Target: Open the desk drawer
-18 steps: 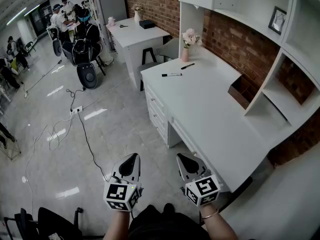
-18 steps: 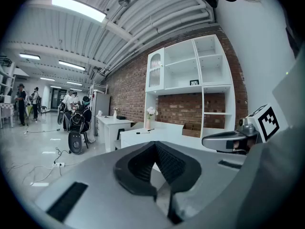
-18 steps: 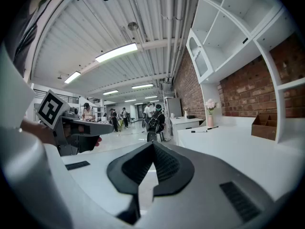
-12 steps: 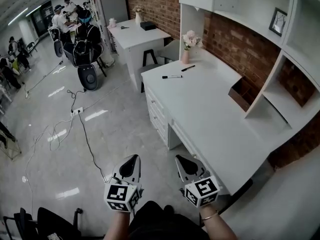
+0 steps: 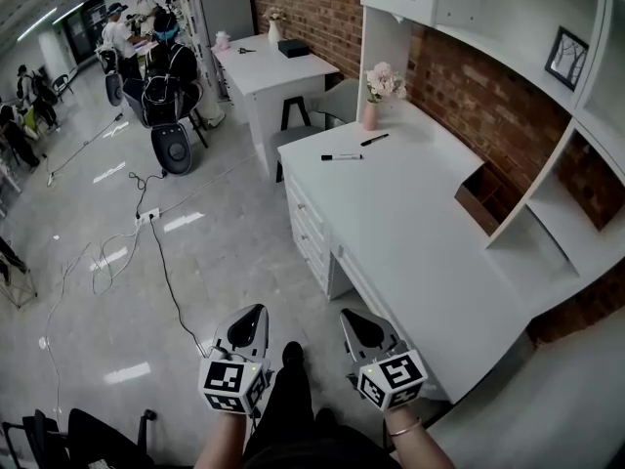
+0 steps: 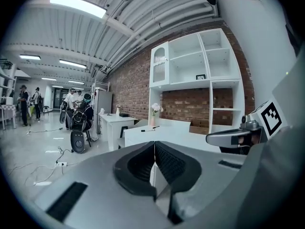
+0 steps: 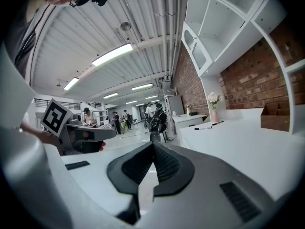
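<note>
The drawers sat in a stack in the front of the white desk, ahead of both sets of jaws and well apart from them, a little to the right of the line they pointed along. Nothing had touched a drawer yet; every front looked closed. I couldn't make out the handles, which were too small to tell.

The left gripper had its jaws pressed together with nothing between them, and the right gripper was the same, pads meeting and empty. That was my first worry: arriving like that, the tips would only knock against a drawer front and skid off instead of taking the handle, so I judged they'd need spreading before contact.

The right gripper was the nearer one to the desk edge, and I thought a careless swing could clip the corner. A hard tug could also shake the desk top, where a vase of flowers stood far beyond the jaws, with a marker lying free near it. A cable trailed over the floor to the left of the left jaws, a possible snag for feet.
</note>
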Demonstrator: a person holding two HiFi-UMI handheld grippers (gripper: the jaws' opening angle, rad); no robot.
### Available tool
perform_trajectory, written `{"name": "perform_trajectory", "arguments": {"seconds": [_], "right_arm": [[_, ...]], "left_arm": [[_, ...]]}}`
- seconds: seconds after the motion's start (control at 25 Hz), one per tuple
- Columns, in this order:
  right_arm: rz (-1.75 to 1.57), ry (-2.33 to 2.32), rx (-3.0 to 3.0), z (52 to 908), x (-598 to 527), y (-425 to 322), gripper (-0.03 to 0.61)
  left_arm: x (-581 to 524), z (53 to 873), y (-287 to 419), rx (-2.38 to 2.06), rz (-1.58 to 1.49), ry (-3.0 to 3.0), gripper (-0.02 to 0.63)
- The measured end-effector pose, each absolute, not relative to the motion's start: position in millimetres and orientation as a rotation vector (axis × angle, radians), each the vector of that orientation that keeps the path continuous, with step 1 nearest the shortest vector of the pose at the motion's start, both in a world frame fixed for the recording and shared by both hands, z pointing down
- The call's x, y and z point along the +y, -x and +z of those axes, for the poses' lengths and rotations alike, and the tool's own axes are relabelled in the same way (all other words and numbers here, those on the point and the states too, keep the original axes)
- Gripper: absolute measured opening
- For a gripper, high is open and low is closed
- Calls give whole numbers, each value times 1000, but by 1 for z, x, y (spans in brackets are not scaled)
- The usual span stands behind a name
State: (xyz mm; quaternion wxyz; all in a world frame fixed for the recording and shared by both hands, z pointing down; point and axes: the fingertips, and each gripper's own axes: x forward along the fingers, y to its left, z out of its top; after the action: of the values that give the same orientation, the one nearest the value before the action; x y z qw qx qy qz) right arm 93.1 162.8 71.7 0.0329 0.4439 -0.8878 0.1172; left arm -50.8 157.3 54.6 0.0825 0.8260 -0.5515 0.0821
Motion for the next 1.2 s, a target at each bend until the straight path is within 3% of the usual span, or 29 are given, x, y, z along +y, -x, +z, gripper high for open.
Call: {"name": "perform_trajectory", "arguments": {"seconds": [0.84,1.2], "right_arm": [[521,-1339,-2605,145,-56,-4,5],[612,-1301,-2580,210,-85,14,5]], "left_arm": [[-88,130,119,-1459,337,-2442,14],[-125,208,116,-1389,377,-2404,74]]}}
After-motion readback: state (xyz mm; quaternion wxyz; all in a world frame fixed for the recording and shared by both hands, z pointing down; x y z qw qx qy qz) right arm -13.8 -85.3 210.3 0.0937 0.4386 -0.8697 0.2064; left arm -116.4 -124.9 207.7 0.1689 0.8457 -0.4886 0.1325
